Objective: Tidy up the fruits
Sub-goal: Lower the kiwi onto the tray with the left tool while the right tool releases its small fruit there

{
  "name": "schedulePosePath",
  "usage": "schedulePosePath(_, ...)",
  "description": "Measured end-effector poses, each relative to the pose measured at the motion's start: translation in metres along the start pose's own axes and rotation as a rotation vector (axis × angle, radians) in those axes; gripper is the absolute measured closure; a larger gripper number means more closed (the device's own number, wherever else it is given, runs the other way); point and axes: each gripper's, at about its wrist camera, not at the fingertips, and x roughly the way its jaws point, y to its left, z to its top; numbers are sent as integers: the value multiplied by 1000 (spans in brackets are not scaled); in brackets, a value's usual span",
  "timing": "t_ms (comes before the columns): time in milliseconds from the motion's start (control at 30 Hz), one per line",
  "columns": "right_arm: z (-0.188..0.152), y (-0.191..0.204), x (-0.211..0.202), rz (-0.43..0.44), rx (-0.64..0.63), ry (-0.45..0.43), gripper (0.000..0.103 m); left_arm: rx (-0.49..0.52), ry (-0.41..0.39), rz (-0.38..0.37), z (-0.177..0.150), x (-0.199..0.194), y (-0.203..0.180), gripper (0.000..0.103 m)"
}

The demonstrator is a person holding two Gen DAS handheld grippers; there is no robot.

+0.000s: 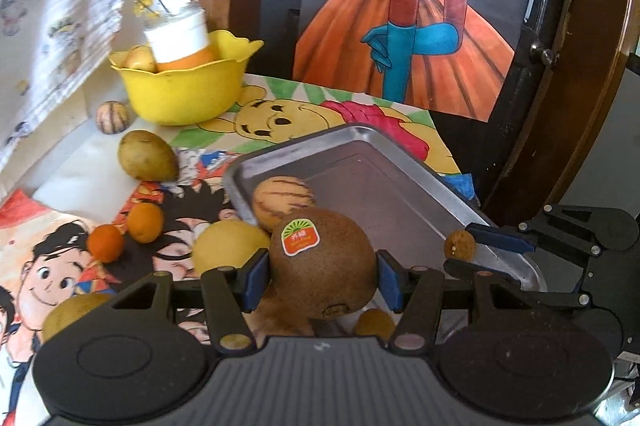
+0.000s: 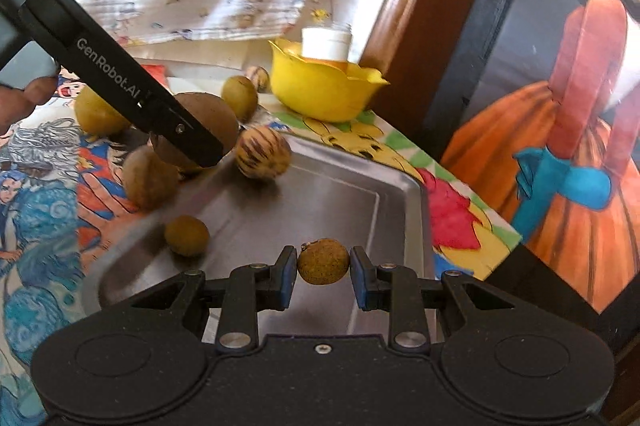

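Note:
My left gripper (image 1: 322, 276) is shut on a brown kiwi (image 1: 320, 262) with an orange sticker, held above the near corner of a steel tray (image 1: 380, 178). My right gripper (image 2: 323, 272) is shut on a small brown longan (image 2: 323, 261) over the tray (image 2: 320, 194); it also shows in the left wrist view (image 1: 460, 245). A striped pale fruit (image 2: 262, 153) lies in the tray's far corner, and another small longan (image 2: 187, 235) lies in the tray at the left. The left gripper's arm (image 2: 140, 94) crosses the right wrist view with the kiwi (image 2: 208, 122).
A yellow bowl (image 1: 180, 94) at the back holds a white-capped bottle (image 1: 180, 34) and fruit. Loose on the cartoon cloth: a green-yellow mango (image 1: 146, 156), two small oranges (image 1: 145, 222), a striped fruit (image 1: 113, 117), a yellow pear (image 1: 228, 244). A dark wooden frame (image 1: 560, 86) stands to the right.

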Motion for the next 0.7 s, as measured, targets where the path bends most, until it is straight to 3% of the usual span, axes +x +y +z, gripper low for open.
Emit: schedulePosePath(700,-16,-9,9,9,70,16,72,1,108,9,3,44,-22,43)
